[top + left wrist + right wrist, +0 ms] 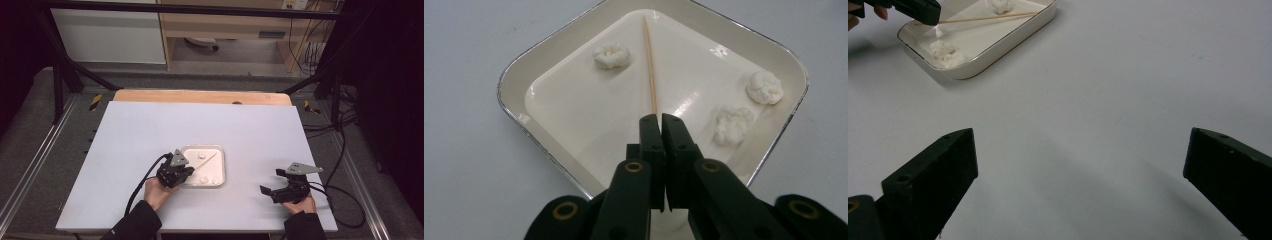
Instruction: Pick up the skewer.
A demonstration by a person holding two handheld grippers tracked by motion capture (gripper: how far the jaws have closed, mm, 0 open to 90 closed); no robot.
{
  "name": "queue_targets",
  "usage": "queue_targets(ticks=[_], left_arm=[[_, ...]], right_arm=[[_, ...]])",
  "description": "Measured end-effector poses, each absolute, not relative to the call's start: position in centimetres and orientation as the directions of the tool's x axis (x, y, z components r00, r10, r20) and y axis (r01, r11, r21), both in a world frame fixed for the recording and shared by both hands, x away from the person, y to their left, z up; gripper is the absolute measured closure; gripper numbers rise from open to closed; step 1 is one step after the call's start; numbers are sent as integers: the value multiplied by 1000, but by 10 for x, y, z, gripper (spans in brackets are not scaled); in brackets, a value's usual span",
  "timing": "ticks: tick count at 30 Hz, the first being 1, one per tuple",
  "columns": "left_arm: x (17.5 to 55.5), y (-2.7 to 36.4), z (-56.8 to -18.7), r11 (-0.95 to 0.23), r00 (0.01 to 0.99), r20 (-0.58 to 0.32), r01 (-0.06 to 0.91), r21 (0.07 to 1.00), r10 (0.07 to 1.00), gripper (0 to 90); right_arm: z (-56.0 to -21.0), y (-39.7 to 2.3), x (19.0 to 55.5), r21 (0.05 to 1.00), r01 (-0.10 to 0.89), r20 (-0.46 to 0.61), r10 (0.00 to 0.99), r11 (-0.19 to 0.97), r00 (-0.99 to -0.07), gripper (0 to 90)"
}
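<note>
Three white lumps [611,55] lie in the shallow white tray [519,75] in front of me, and a thin wooden skewer [650,65] runs from the tray's far corner, at the top centre of my left gripper view, straight down to my left gripper [660,119]. Its jaws are pressed together on the near end of that skewer, as far as I can judge; the stick vanishes right between the tips. In the high view the tray sits at the middle of the white table [150,130], with my left gripper at its lower left corner. One lump is left of the skewer in the upper part of the left gripper view, and two more are at the right, near the tray's edge.

My right gripper [287,188] rests well apart, low at the right of the high view, its jaws spread wide over bare table with nothing between them.

The risk I see is the grip itself: the skewer is thin and round, so it could roll or pivot between the flat pads once I lift or push. If I try to spear a lump, the soft piece may slide along the glossy tray instead of taking the point. The light tray could also skid, since my other tool is not steadying it.
</note>
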State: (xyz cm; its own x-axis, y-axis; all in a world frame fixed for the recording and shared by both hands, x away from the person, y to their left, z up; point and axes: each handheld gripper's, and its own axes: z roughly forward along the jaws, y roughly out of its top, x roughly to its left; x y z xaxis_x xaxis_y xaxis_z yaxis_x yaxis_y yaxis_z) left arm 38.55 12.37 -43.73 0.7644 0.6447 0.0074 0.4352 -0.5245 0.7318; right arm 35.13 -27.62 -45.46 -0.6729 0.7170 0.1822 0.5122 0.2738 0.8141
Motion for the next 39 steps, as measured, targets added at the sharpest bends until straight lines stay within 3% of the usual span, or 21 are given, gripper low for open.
queue_targets(ticks=[21, 39], left_arm=[[378, 127, -425, -484, 770, -11, 412, 772, 638, 885], [367, 115, -416, -505, 807, -1, 371, 779, 591, 885]], right_arm=[[-451, -269, 351, 814, 486, 135, 711, 318, -691, 17], [-444, -239, 350, 793, 404, -14, 675, 457, -737, 16]])
